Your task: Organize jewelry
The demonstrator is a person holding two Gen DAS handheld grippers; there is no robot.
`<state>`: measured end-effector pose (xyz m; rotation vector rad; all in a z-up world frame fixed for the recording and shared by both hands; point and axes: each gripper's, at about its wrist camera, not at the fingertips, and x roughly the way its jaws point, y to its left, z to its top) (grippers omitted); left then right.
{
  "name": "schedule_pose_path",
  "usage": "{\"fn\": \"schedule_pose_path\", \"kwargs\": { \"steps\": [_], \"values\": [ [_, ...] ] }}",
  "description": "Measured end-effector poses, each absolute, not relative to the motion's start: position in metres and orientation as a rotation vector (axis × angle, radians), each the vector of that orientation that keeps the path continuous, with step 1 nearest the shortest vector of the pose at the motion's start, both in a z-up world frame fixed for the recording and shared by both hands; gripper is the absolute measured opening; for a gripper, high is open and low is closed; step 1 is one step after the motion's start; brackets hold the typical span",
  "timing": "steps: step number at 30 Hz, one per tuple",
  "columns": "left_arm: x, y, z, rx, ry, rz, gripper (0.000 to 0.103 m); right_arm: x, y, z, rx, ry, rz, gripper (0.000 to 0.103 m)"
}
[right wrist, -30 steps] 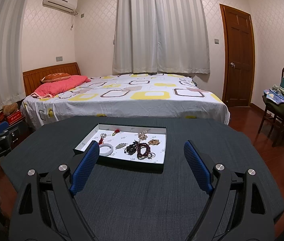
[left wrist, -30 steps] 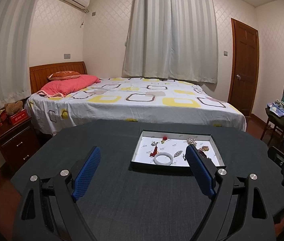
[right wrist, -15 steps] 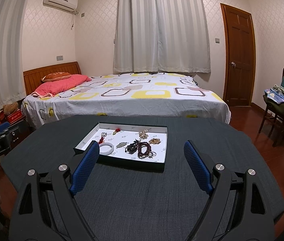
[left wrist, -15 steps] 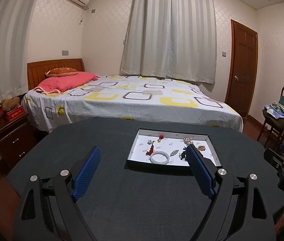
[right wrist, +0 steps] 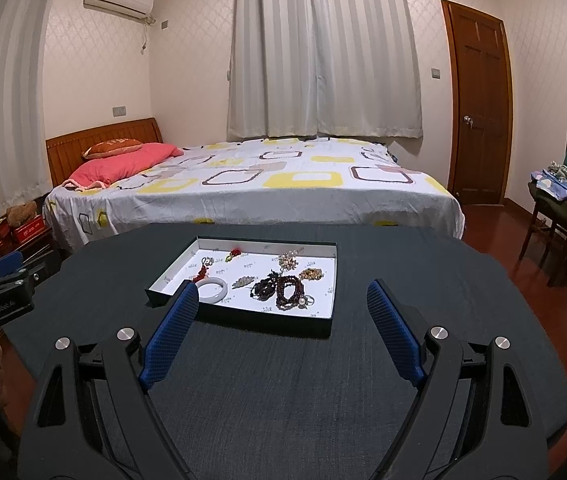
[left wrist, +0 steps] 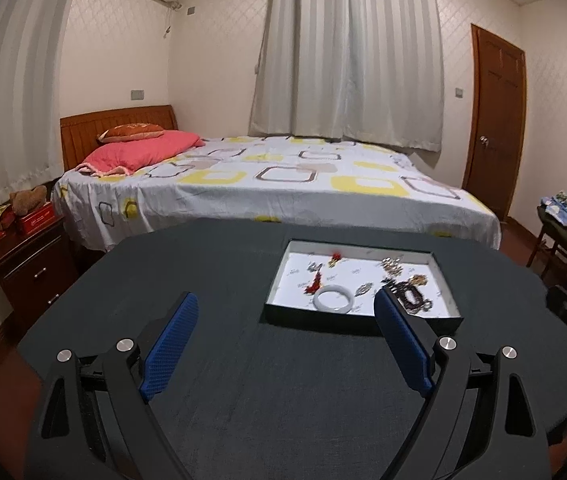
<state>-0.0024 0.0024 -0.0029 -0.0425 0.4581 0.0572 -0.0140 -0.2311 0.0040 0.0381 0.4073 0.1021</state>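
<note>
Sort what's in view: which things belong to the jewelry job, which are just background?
Job: tray, white bangle, dark bead bracelets, red tassel, brooches.
Background: bed, pink pillow, chair, door, nightstand.

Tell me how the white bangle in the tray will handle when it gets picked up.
The white bangle is a smooth closed ring, so probably rigid and slippery between pads. It looks like stone or glass, so likely brittle if dropped. It lies flat on the tray floor; stood on edge, it could roll.

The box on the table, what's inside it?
Inside the box: a white bangle, dark bead bracelets, red tassels and small brooches. Anything beneath the beads is hidden.
</note>
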Motion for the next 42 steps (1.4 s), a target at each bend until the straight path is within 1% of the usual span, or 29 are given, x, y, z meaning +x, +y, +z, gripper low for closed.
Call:
{"fn": "schedule_pose_path", "kwargs": {
  "steps": [5, 10, 12, 15, 22, 25, 26, 28, 30, 32, 34, 42],
  "values": [
    [0.016, 0.008, -0.022, -0.042, 0.532, 0.081, 0.086, -0.003, -0.236, -0.005, 0.051, 0.431, 0.098, 0.084],
    [0.060, 0.029, -0.057, -0.053, 0.653, 0.136, 0.086, 0.028, -0.251, -0.027, 0.064, 0.489, 0.054, 0.084],
    [0.083, 0.042, -0.074, -0.068, 0.722, 0.167, 0.086, 0.047, -0.261, -0.041, 0.070, 0.529, 0.023, 0.084],
    [0.124, 0.073, -0.103, -0.141, 0.825, 0.208, 0.086, 0.084, -0.285, -0.065, 0.078, 0.604, -0.059, 0.087],
    [0.201, 0.141, -0.155, -0.142, 0.960, 0.364, 0.086, 0.172, -0.352, -0.116, 0.108, 0.775, -0.252, 0.088],
    [0.222, 0.168, -0.167, -0.160, 0.990, 0.400, 0.086, 0.197, -0.375, -0.134, 0.119, 0.836, -0.307, 0.088],
    [0.227, 0.174, -0.170, -0.175, 0.997, 0.401, 0.088, 0.203, -0.381, -0.140, 0.126, 0.860, -0.312, 0.088],
    [0.234, 0.189, -0.172, -0.232, 0.979, 0.386, 0.088, 0.213, -0.391, -0.152, 0.136, 0.897, -0.324, 0.088],
    [0.238, 0.194, -0.173, -0.230, 0.963, 0.394, 0.088, 0.216, -0.398, -0.161, 0.149, 0.915, -0.319, 0.091],
    [0.240, 0.196, -0.175, -0.217, 0.940, 0.385, 0.089, 0.218, -0.401, -0.163, 0.149, 0.906, -0.316, 0.094],
    [0.240, 0.196, -0.175, -0.208, 0.916, 0.381, 0.095, 0.219, -0.400, -0.164, 0.149, 0.912, -0.316, 0.098],
    [0.245, 0.198, -0.175, -0.215, 0.921, 0.381, 0.096, 0.219, -0.401, -0.162, 0.155, 0.918, -0.320, 0.099]
  ]
}}
